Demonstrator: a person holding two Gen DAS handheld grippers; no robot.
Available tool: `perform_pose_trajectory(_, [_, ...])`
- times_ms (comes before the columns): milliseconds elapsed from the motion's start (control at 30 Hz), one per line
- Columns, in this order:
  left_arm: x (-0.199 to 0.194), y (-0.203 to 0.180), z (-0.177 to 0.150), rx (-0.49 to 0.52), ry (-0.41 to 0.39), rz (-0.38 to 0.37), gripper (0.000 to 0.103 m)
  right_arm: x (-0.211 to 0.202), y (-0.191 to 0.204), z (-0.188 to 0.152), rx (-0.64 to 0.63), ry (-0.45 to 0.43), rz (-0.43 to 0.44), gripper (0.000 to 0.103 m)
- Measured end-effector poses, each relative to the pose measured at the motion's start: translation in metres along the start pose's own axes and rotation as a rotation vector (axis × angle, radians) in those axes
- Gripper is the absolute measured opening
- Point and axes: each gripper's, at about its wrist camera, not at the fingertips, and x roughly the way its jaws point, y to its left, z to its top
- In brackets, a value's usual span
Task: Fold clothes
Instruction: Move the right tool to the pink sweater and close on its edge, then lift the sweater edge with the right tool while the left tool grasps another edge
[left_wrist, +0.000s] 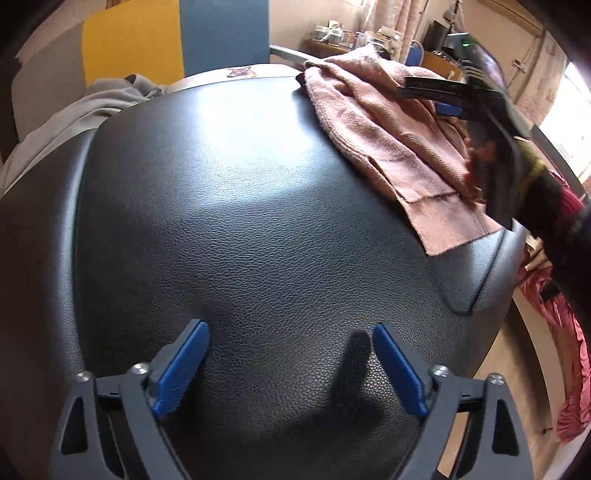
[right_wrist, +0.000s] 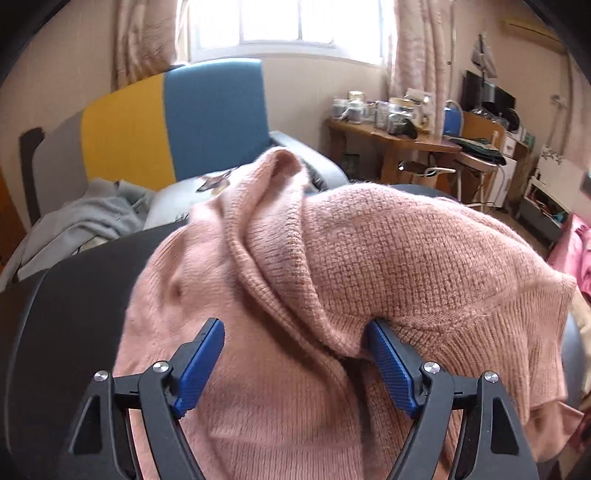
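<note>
Daylight from window; glare on black surface; fisheye edges dark.

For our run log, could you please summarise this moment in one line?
left gripper open over black surface | right gripper open over pink sweater | unfolded

One pink knitted sweater, at 1 o'clock in left wrist view. One black leather-textured bench. Two black hand-held grippers with blue pads: left hand-held gripper, right hand-held gripper. One crumpled grey garment at 9 o'clock. One wooden desk at 2 o'clock.
</note>
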Motion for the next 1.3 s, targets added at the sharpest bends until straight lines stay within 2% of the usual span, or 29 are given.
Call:
perform_pose_trajectory(33, [0.001,-0.001,-0.002,0.004,0.005,-0.004,0.102,0.005,0.004,-0.001,-0.016,0.018,-0.006,0.082])
perform_pose_trajectory(67, [0.0,-0.001,-0.006,0.004,0.006,-0.006,0.103,0.008,0.01,-0.002,-0.047,0.039,-0.006,0.077])
perform_pose_trajectory(100, [-0.002,0.0,-0.011,0.001,0.006,-0.007,0.103,0.009,0.016,-0.003,-0.079,0.052,0.012,0.054])
perform_pose_trajectory(133, [-0.003,0.0,-0.016,-0.001,0.006,-0.008,0.103,0.01,0.021,-0.006,-0.098,0.066,0.057,0.039])
perform_pose_trajectory(167, [-0.005,0.001,-0.02,-0.004,0.005,-0.009,0.103,0.013,0.024,-0.011,-0.095,0.1,0.094,0.002])
perform_pose_trajectory(200, [-0.006,0.0,-0.022,-0.004,0.005,-0.012,0.103,0.017,0.027,-0.015,-0.087,0.138,0.126,0.001])
perform_pose_trajectory(267, [-0.006,-0.003,-0.023,0.0,0.005,-0.02,0.103,0.019,0.027,-0.027,-0.064,0.158,0.144,0.001])
perform_pose_trajectory(367, [-0.009,-0.003,-0.037,0.005,0.0,-0.022,0.102,0.007,0.026,-0.037,-0.032,0.148,0.18,0.001])
perform_pose_trajectory(433, [-0.007,-0.008,-0.024,0.006,0.004,-0.02,0.102,-0.007,0.027,-0.042,-0.037,0.134,0.207,0.001])
perform_pose_trajectory(533, [-0.009,-0.005,-0.027,0.005,0.014,-0.005,0.102,-0.034,0.03,-0.048,-0.076,0.113,0.223,0.002])
perform_pose_trajectory(567, [-0.007,-0.01,-0.02,0.008,0.019,0.003,0.102,-0.042,0.028,-0.05,-0.081,0.112,0.223,0.01])
perform_pose_trajectory(600, [-0.006,-0.013,-0.016,0.011,0.022,0.01,0.102,-0.049,0.024,-0.053,-0.08,0.11,0.206,0.035])
perform_pose_trajectory(633, [-0.006,-0.013,-0.015,0.012,0.023,0.018,0.102,-0.055,0.019,-0.055,-0.078,0.109,0.184,0.054])
perform_pose_trajectory(667, [-0.006,-0.013,-0.016,0.015,0.024,0.026,0.102,-0.055,0.017,-0.055,-0.072,0.109,0.178,0.088])
perform_pose_trajectory(700, [-0.007,-0.012,-0.017,0.018,0.026,0.033,0.102,-0.052,0.015,-0.055,-0.065,0.111,0.178,0.099])
perform_pose_trajectory(833, [-0.013,-0.007,-0.02,0.003,0.031,0.049,0.101,-0.043,0.008,-0.054,-0.037,0.117,0.174,0.098])
perform_pose_trajectory(933, [-0.016,-0.011,-0.022,-0.016,0.033,0.055,0.096,-0.035,0.002,-0.053,-0.016,0.121,0.172,0.095])
perform_pose_trajectory(967, [-0.015,-0.01,-0.019,-0.025,0.035,0.055,0.09,-0.033,0.0,-0.053,-0.009,0.123,0.171,0.077])
perform_pose_trajectory(1000, [-0.021,-0.004,-0.02,-0.037,0.038,0.049,0.085,-0.031,-0.002,-0.053,-0.002,0.124,0.17,0.052])
perform_pose_trajectory(1033, [-0.025,0.002,-0.017,-0.051,0.041,0.034,0.075,-0.028,-0.004,-0.053,0.005,0.125,0.169,0.037])
perform_pose_trajectory(1067, [-0.029,0.009,-0.014,-0.07,0.041,0.017,0.071,-0.032,-0.004,-0.057,0.014,0.128,0.198,0.01])
perform_pose_trajectory(1167, [-0.044,0.027,-0.001,-0.116,0.011,-0.012,0.068,-0.049,-0.002,-0.074,0.042,0.136,0.311,0.01])
perform_pose_trajectory(1300, [-0.067,0.029,0.039,-0.078,-0.071,-0.018,0.067,-0.073,0.0,-0.096,0.08,0.146,0.461,0.01])
